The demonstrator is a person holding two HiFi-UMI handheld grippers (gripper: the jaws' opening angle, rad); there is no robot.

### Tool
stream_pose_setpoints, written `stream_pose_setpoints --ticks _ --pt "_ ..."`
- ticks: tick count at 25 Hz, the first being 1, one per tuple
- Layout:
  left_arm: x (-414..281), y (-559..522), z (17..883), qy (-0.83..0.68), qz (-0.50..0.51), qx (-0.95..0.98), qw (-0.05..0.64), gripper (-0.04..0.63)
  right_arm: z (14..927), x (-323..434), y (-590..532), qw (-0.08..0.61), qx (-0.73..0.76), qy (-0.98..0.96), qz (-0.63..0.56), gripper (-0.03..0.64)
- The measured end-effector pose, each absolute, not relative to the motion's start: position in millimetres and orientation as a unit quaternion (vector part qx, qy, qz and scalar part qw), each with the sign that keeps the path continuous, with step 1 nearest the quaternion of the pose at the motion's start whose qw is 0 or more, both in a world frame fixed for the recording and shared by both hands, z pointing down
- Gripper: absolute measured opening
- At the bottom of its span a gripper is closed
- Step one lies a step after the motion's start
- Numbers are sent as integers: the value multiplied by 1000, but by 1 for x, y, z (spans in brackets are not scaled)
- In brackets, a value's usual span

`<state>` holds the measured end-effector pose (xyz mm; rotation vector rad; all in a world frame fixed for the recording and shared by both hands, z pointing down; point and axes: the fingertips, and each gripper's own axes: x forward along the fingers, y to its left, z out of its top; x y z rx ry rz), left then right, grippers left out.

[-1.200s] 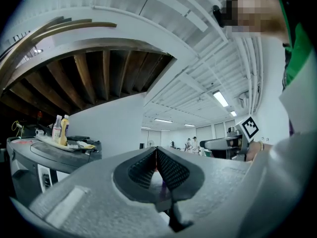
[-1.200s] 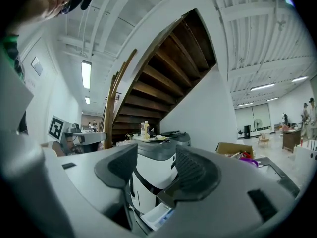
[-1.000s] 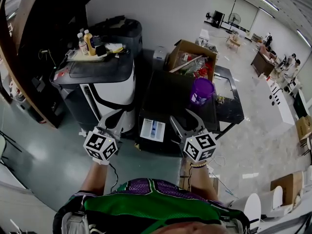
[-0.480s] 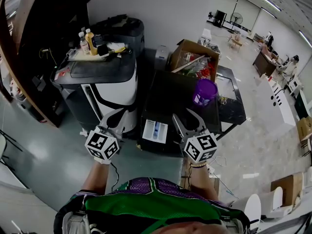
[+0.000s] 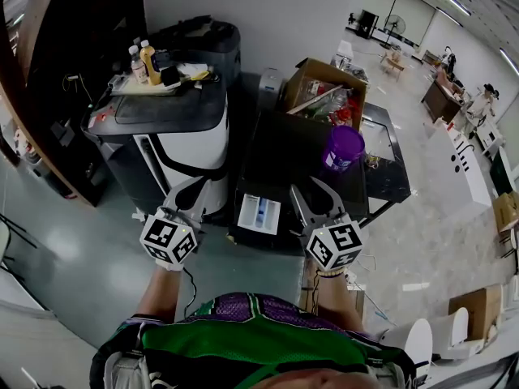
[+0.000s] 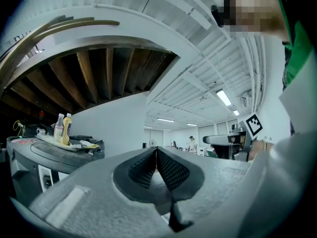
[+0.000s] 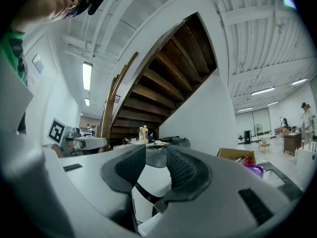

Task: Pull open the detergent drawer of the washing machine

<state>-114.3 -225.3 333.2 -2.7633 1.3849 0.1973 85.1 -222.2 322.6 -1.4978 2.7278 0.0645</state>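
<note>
The black washing machine (image 5: 292,156) stands in front of me in the head view. Its detergent drawer (image 5: 259,211), a white tray with a blue insert, sticks out of the front at the left. My right gripper (image 5: 313,191) hangs just right of the drawer, apart from it. Its jaws have just been closing and still leave a gap with nothing between the pads (image 7: 185,165). My left gripper (image 5: 188,194) is left of the machine, shut with nothing in it; its pads (image 6: 141,165) meet at the tip.
A white-and-dark appliance (image 5: 190,148) stands left of the washer, with bottles (image 5: 142,61) on its lid. A purple tub (image 5: 342,148) sits on the washer's top, a cardboard box (image 5: 324,91) behind it. A dark staircase (image 7: 168,78) rises at the left.
The right gripper's jaws have narrowed. The left gripper has shifted slightly. The drawer stays pulled out.
</note>
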Motion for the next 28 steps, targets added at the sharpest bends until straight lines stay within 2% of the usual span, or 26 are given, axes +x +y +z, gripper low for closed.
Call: stream_pose_setpoints --ticks 22,28 --pt "-104 -211 336 438 62 -896 20 18 316 90 -203 34 -484 874 35 11" --pt "-105 -208 338 439 62 -896 18 18 317 90 -201 39 -482 875 29 6"
